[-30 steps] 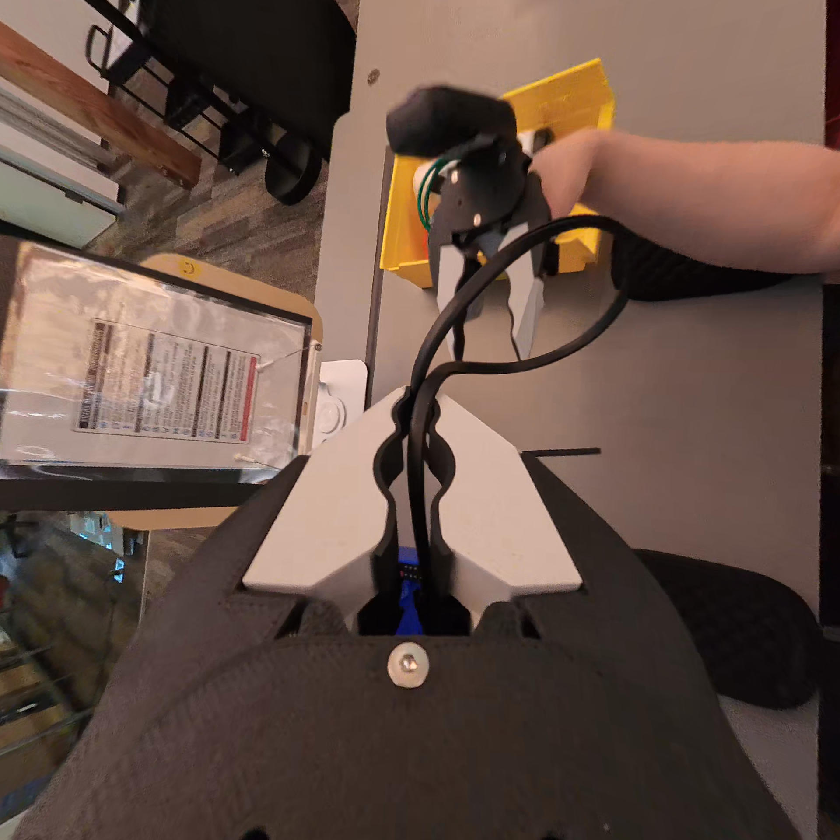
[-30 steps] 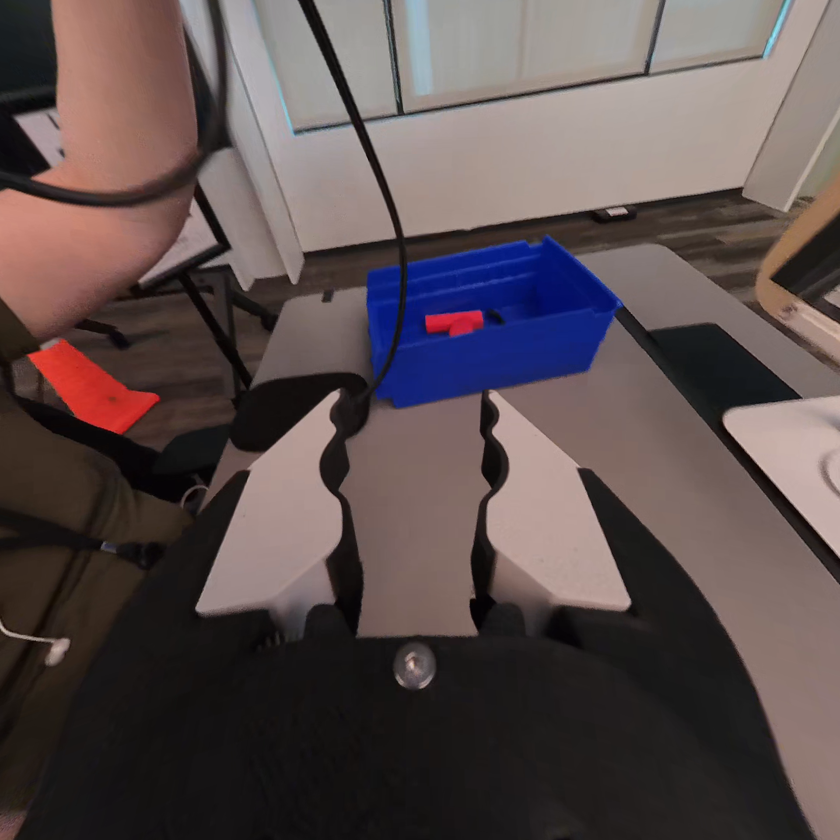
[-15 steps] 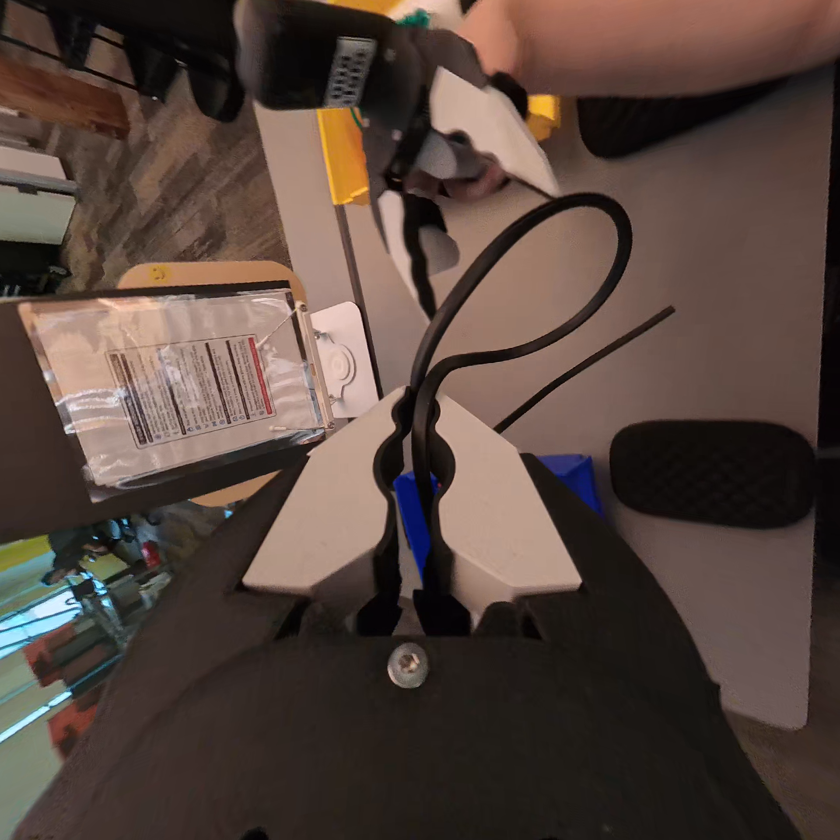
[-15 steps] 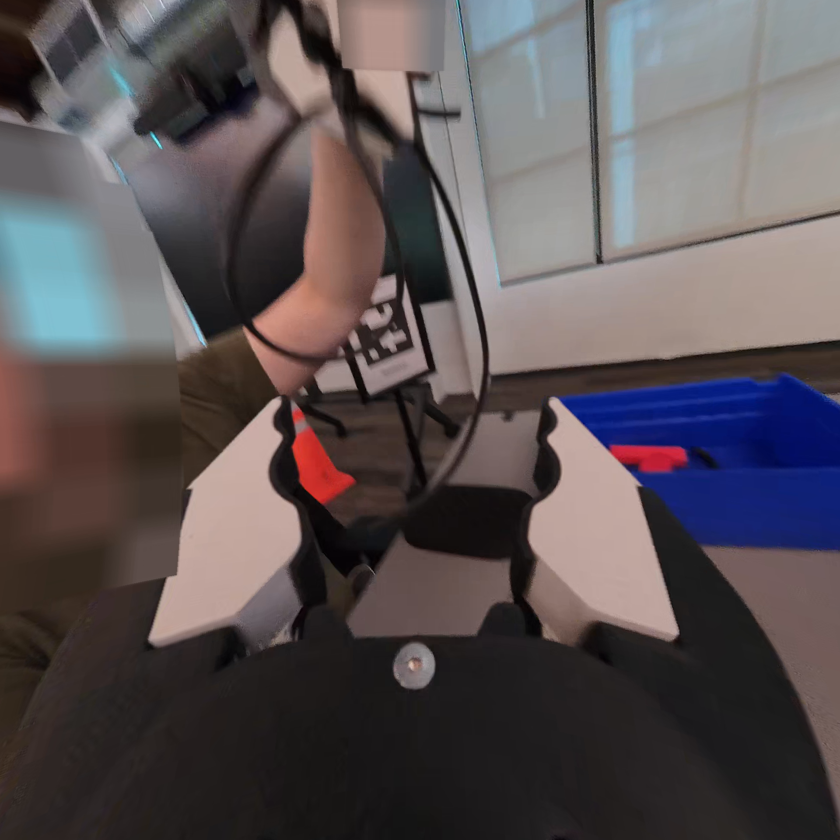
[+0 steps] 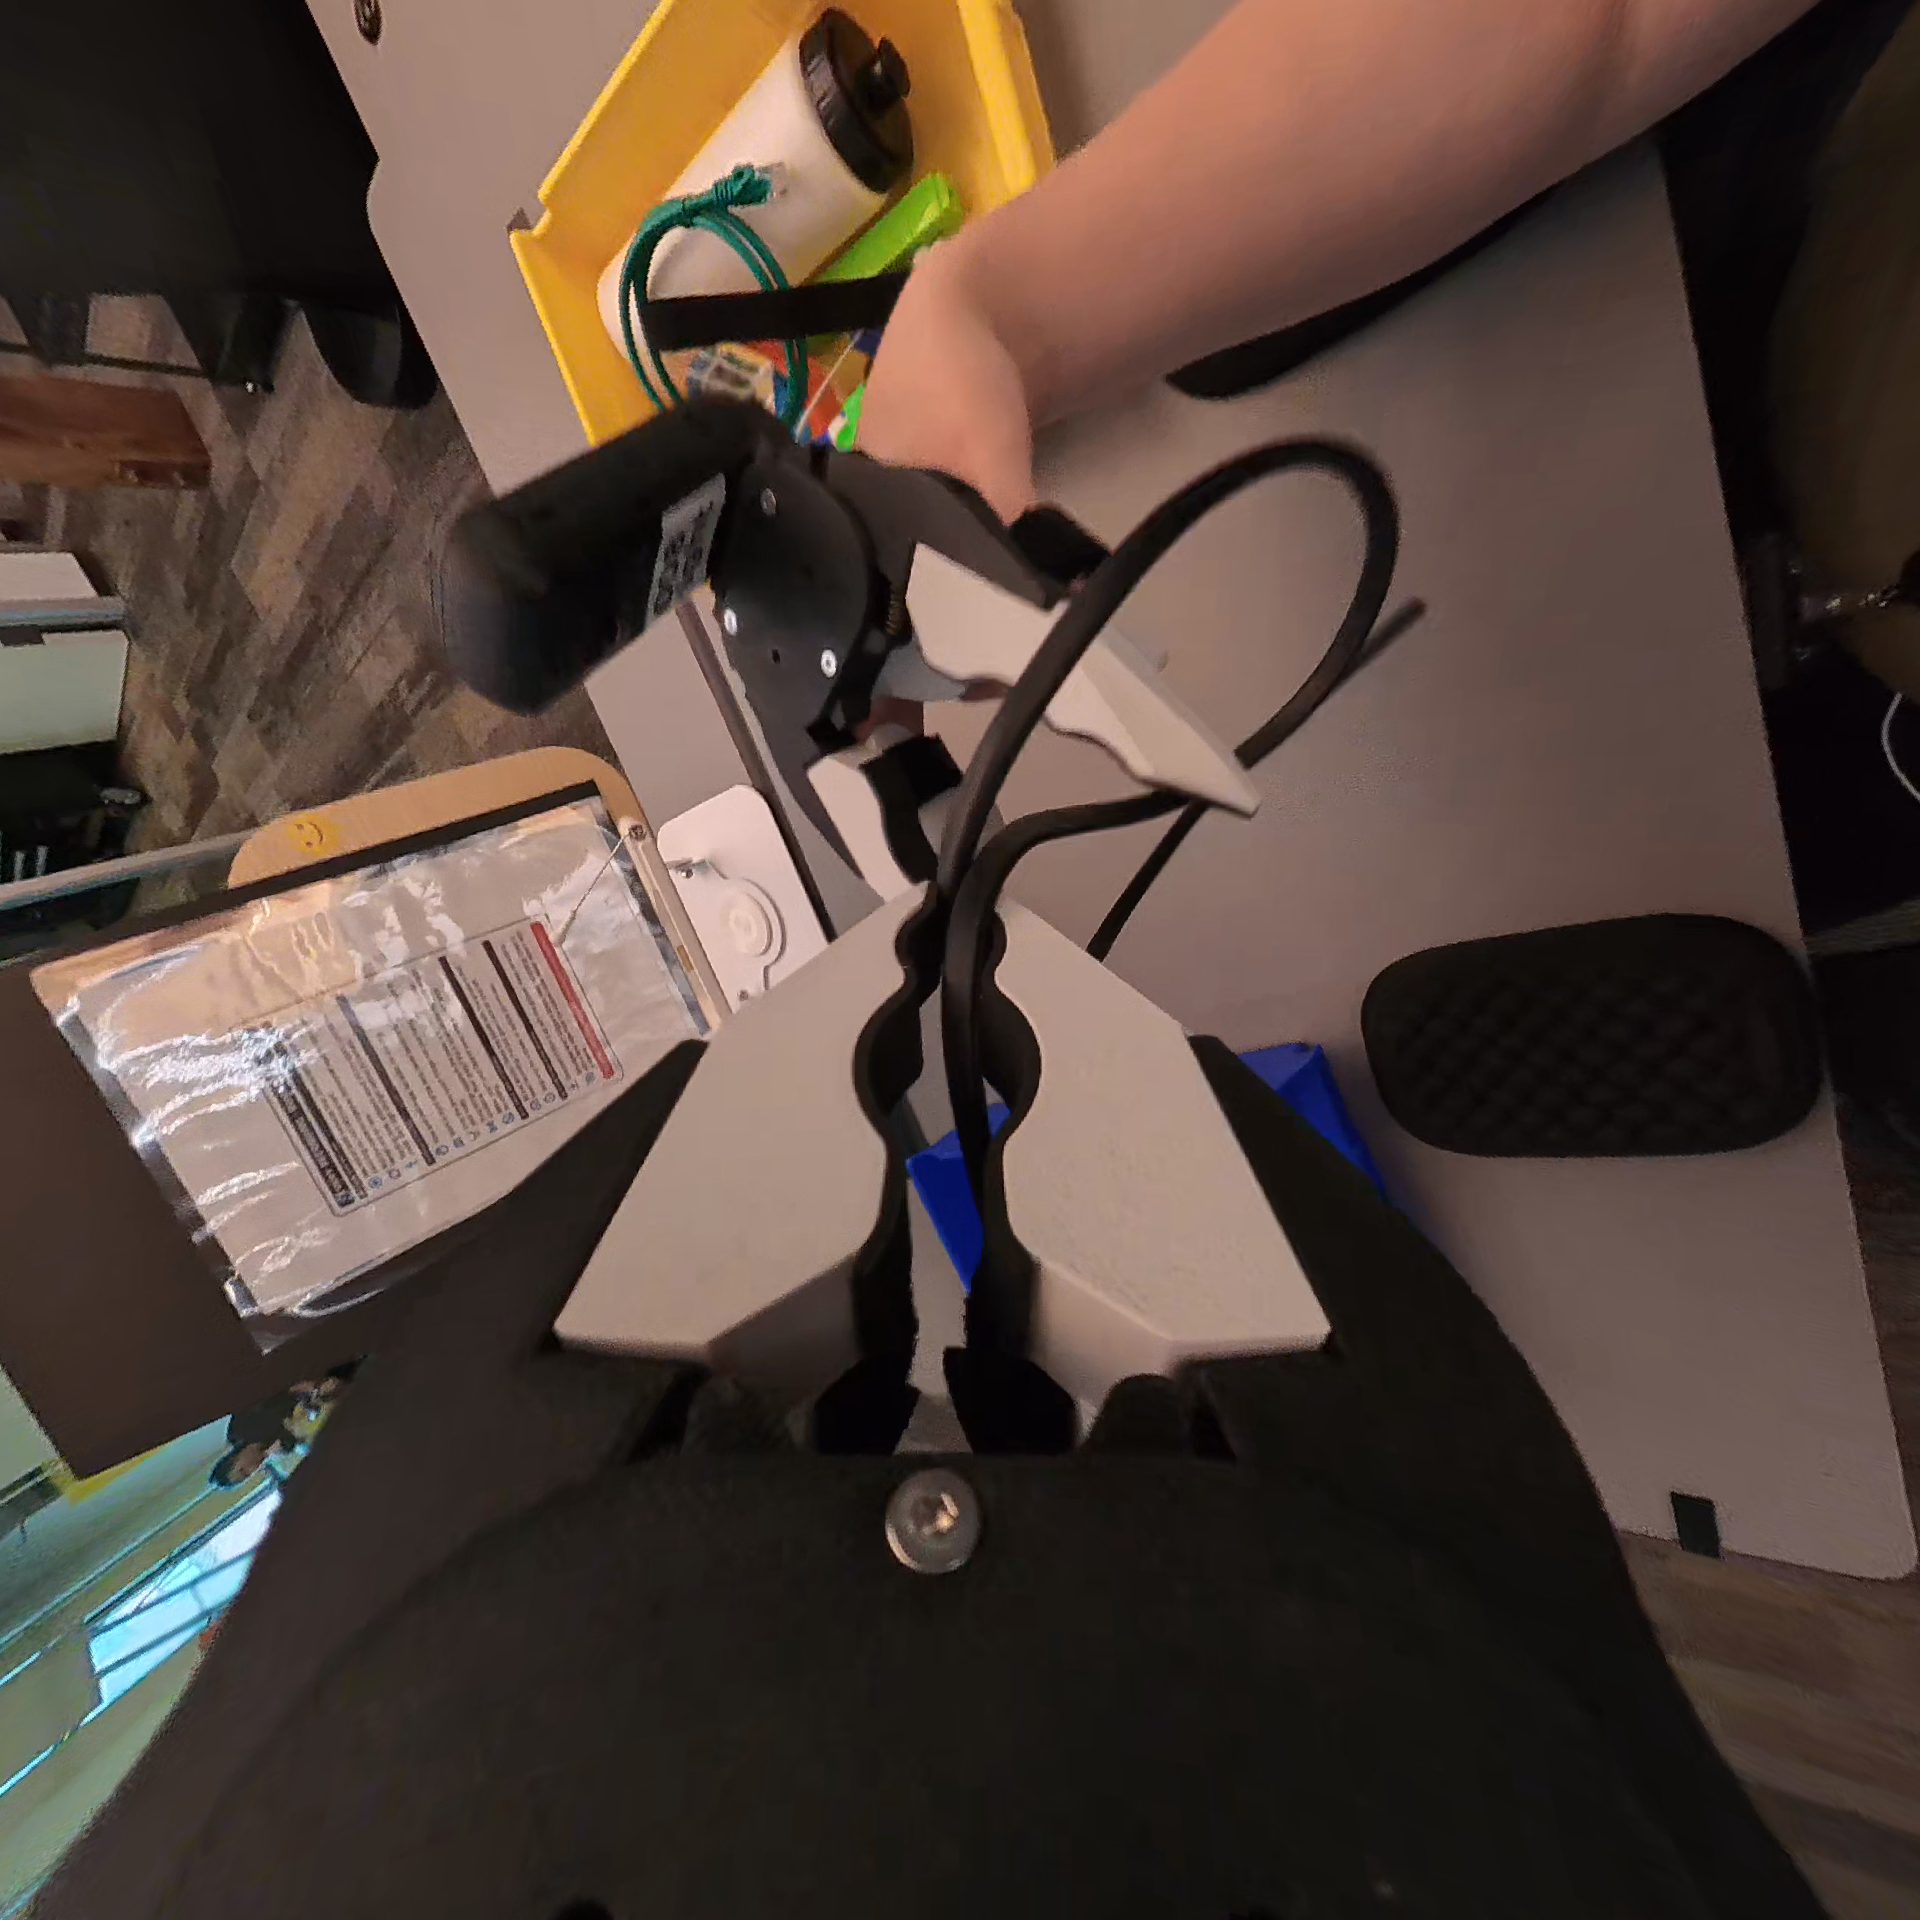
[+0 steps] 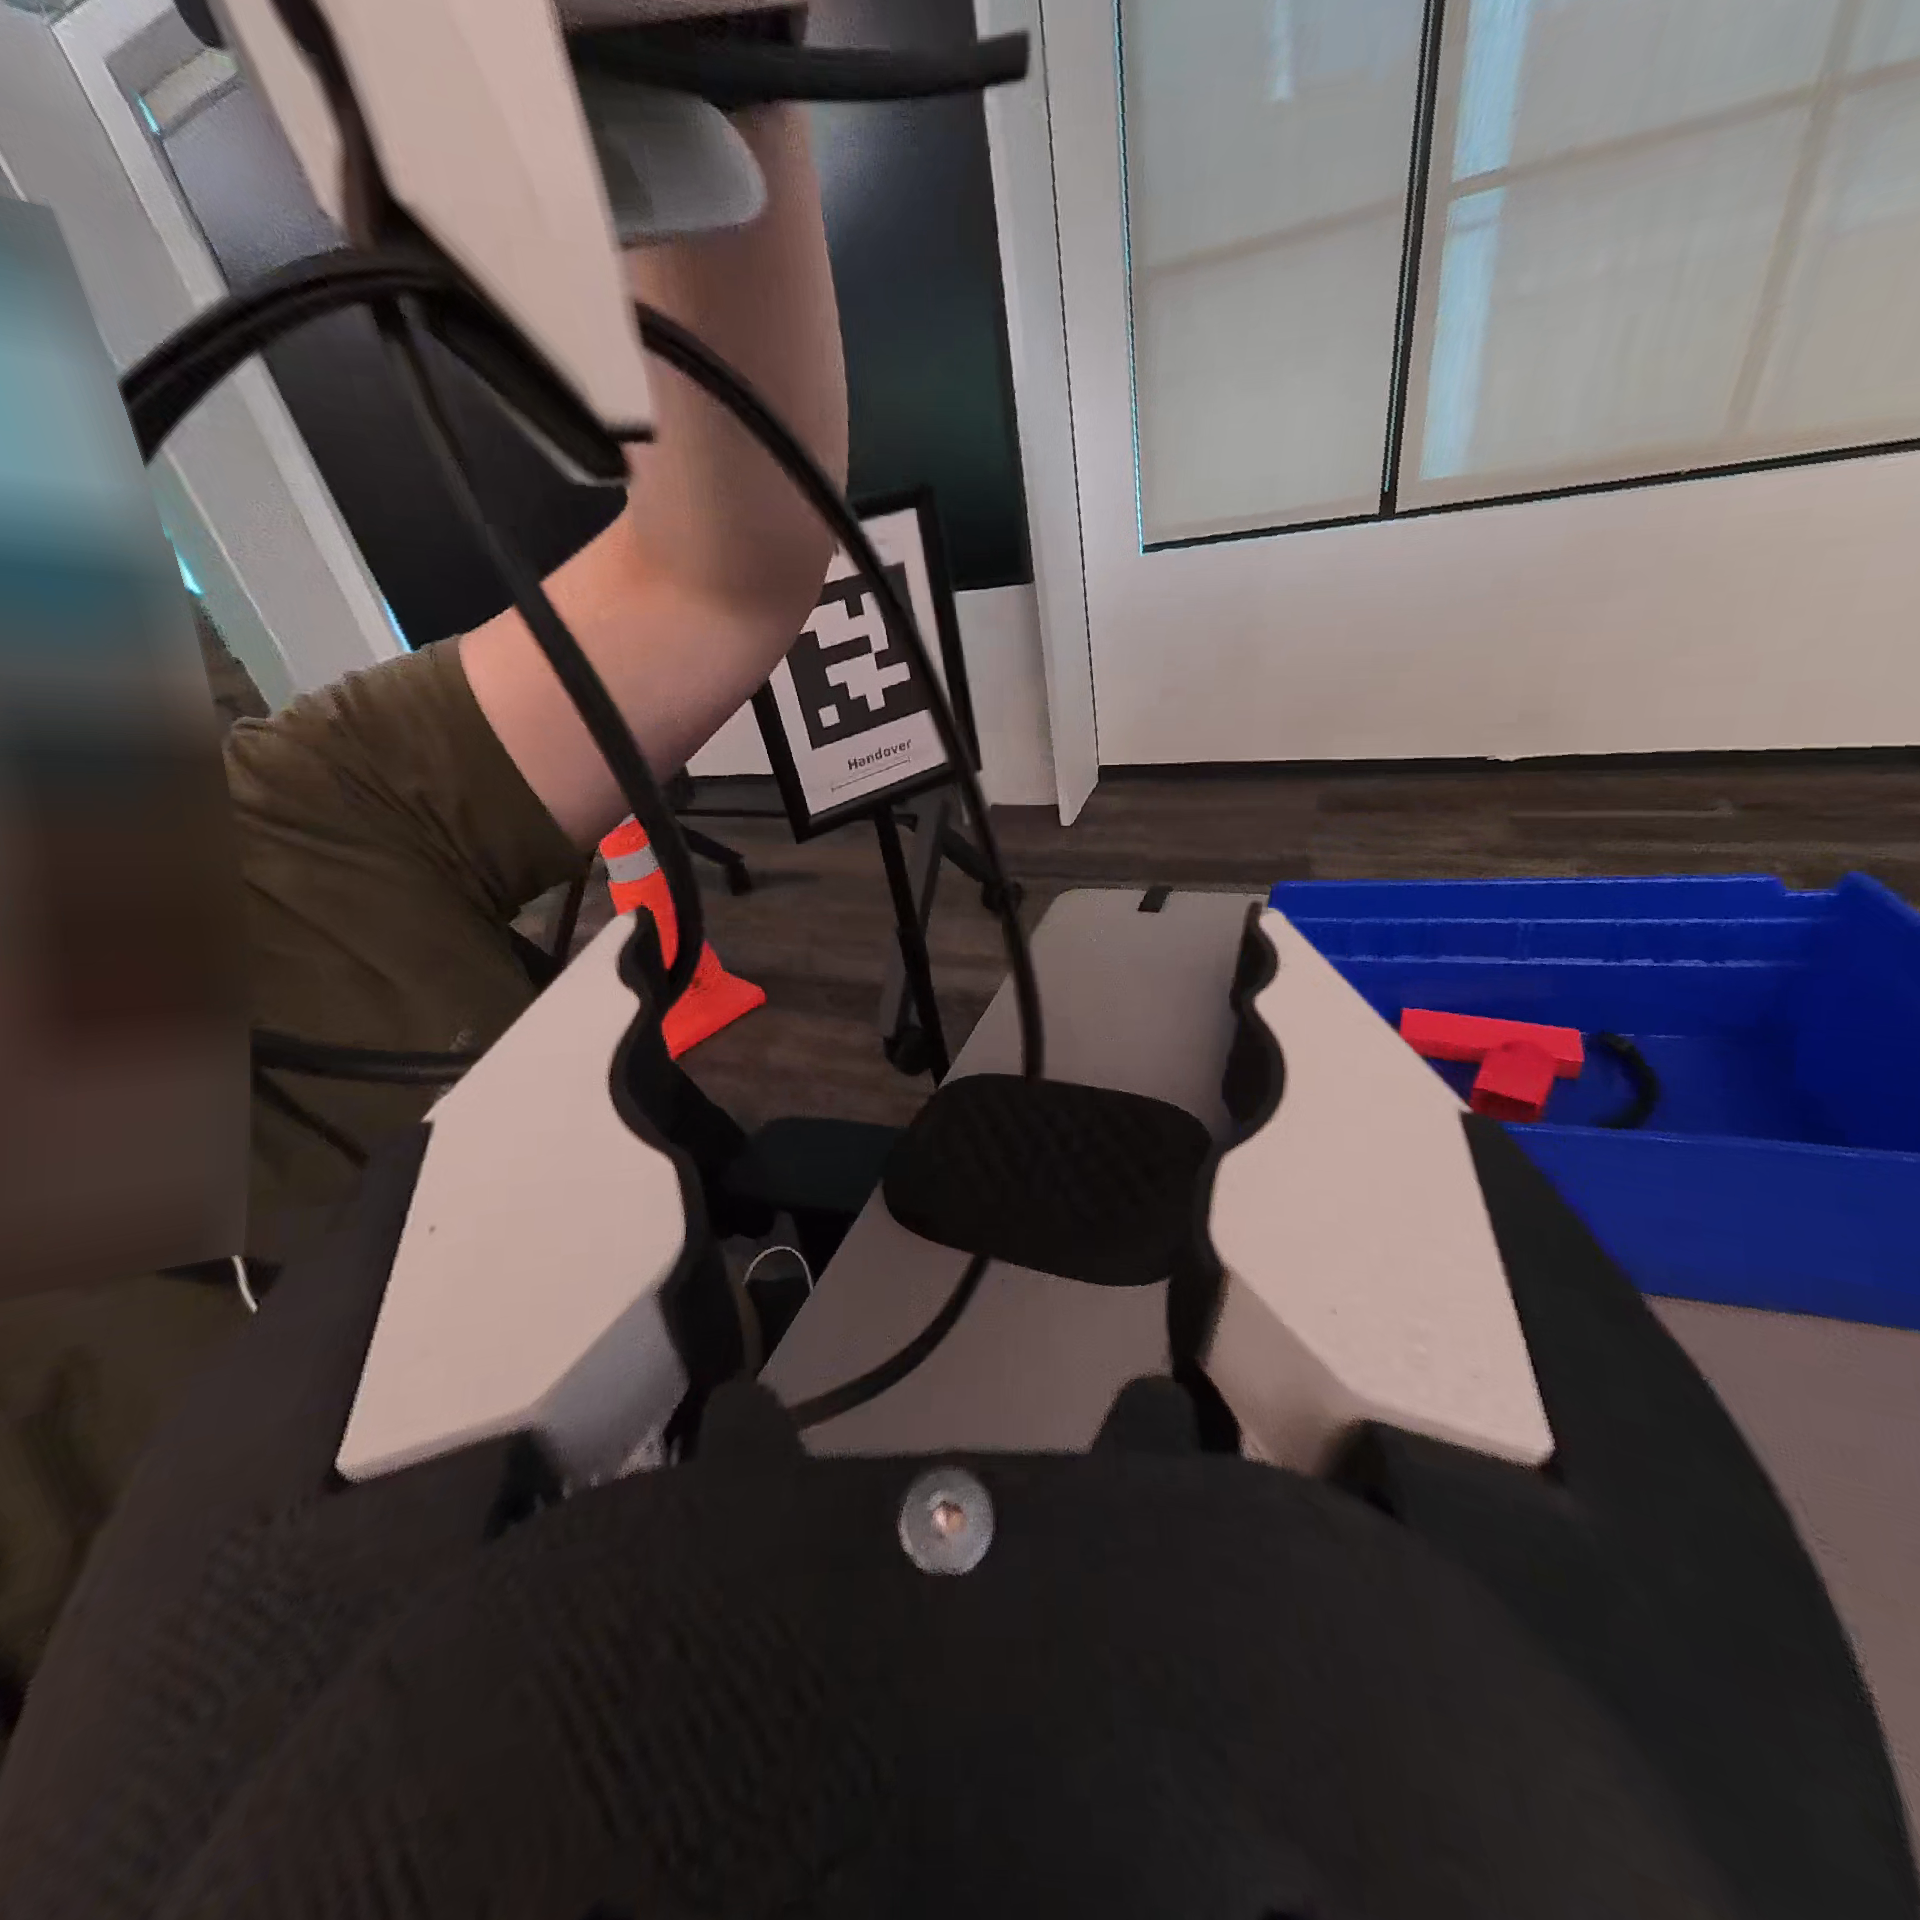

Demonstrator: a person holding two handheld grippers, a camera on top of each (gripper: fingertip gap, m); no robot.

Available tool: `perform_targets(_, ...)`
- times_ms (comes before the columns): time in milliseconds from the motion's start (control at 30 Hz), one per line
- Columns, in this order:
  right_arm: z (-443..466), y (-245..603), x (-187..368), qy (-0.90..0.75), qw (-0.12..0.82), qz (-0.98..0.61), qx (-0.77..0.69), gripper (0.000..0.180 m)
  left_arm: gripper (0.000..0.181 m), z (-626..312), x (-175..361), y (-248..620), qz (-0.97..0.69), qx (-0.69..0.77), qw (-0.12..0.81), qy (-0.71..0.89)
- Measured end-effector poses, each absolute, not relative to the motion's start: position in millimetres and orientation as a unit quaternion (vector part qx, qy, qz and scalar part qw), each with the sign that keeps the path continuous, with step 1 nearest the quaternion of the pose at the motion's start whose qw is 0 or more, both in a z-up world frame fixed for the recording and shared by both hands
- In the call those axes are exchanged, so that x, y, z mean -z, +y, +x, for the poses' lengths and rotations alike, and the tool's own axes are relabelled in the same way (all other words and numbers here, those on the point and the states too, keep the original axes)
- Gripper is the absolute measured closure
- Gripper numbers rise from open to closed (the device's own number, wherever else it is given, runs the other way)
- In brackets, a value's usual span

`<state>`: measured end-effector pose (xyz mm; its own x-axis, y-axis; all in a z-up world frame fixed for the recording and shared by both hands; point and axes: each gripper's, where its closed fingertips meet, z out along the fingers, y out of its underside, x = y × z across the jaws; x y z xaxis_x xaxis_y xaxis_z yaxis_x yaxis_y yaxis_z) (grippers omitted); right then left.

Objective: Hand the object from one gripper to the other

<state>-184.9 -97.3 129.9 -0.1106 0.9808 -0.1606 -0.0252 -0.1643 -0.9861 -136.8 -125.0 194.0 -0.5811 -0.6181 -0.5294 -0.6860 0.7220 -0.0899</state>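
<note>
A black cable [image 5: 1371, 561] is clamped between the closed jaws of my left gripper [image 5: 951, 920] and loops out ahead of it above the grey table [image 5: 1507, 779]. My right gripper [image 5: 997, 790] is just in front, held by a hand, with its jaws open on either side of the cable. In the right wrist view my right gripper [image 6: 945, 935] is open wide. One cable [image 6: 582, 665] strand runs down against its left fingertip and another hangs between the jaws. My left gripper [image 6: 603, 447] is at the upper left, shut on the cable.
A yellow bin [image 5: 582, 208] holds a white cylinder [image 5: 769, 156], green cord and small coloured items. A blue bin [image 6: 1766, 1195] holds a red T-shaped piece [image 6: 1496, 1049]. A black pad [image 5: 1590, 1039] lies on the table. A sign stand [image 6: 862, 675] and an orange cone [image 6: 696, 997] stand on the floor. The left gripper's tips are roughly 8 cm from the right gripper's.
My right gripper has risen from the table, opened wider and moved onto the cable loop. My left gripper has stayed shut on the cable and swung its view.
</note>
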Motion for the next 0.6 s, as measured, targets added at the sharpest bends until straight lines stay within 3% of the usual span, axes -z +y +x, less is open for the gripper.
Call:
perform_targets(33,-186.1,-97.0,-129.0,-0.476,0.434,-0.502,-0.577,0.075,0.18,-135.4,-194.2,-129.4,-0.364,-0.055,0.273,0.889)
perform_targets(100,-188.1,-101.2,-128.9,-0.482,0.42,-0.493,-0.59,0.087,0.179,-133.9,-194.1,-137.0,-0.355,-0.048,0.272,0.893)
perform_targets(200,-186.4,-113.4,-128.4,-0.505,0.394,-0.473,-0.605,0.118,0.179,-133.3,-194.2,-144.2,-0.347,-0.044,0.272,0.897)
perform_targets(333,-185.8,-121.7,-125.8,-0.527,0.388,-0.467,-0.594,0.142,0.179,-134.2,-192.6,-149.0,-0.341,-0.045,0.274,0.898)
perform_targets(400,-187.8,-126.7,-124.1,-0.543,0.39,-0.461,-0.584,0.147,0.179,-134.5,-190.9,-149.7,-0.339,-0.048,0.274,0.899)
perform_targets(500,-197.0,-124.3,-122.7,-0.537,0.391,-0.475,-0.576,0.131,0.18,-133.4,-189.7,-152.7,-0.332,-0.045,0.277,0.9)
perform_targets(600,-200.7,-125.7,-120.0,-0.555,0.391,-0.469,-0.565,0.172,0.179,-134.6,-188.7,-153.3,-0.333,-0.048,0.273,0.901)
